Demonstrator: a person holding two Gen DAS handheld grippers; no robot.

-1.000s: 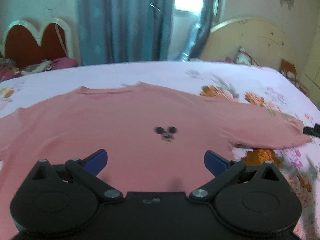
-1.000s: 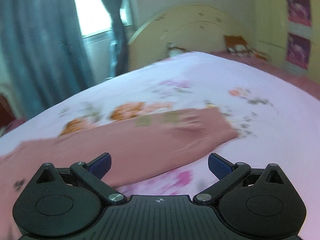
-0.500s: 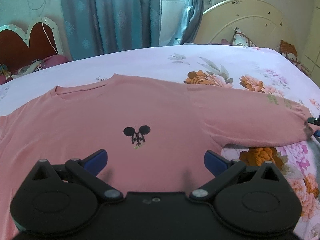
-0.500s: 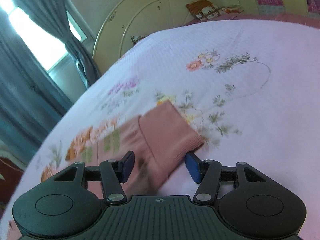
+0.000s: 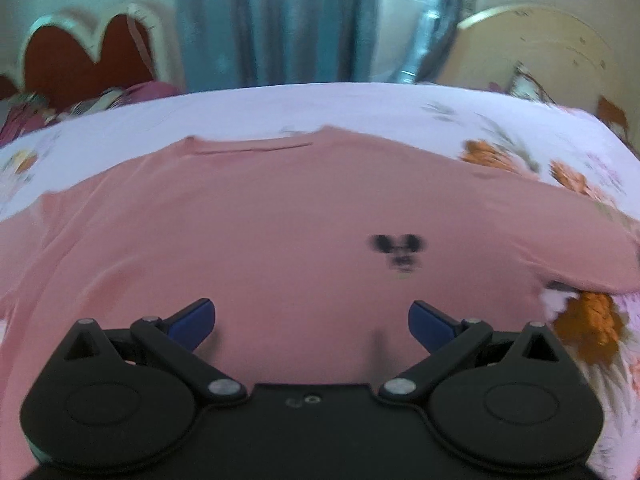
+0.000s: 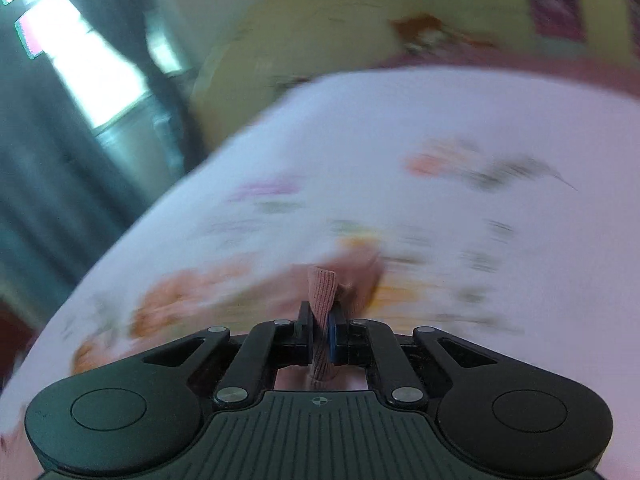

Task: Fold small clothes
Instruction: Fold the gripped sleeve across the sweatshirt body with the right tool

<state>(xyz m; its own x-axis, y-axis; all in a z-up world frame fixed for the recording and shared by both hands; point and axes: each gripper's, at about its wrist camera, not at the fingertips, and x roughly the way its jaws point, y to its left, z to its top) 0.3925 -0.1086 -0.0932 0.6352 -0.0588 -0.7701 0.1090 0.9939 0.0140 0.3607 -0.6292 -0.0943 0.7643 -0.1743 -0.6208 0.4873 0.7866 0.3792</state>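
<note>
Ribbed pink cuff [image 6: 322, 286] sits pinched in the right gripper [image 6: 320, 330], jaws closed tight on it (view blurred). Left gripper [image 5: 311, 320] hangs wide, holding nothing, over the pink shirt [image 5: 256, 232] spread flat on the floral bedsheet [image 5: 360, 108]. Farther back: cream headboard [image 5: 536, 52], blue curtains [image 5: 276, 20].

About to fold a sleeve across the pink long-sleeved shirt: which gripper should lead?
Right. The right gripper is shut on the ribbed pink sleeve cuff; the left gripper is open over the shirt.
</note>
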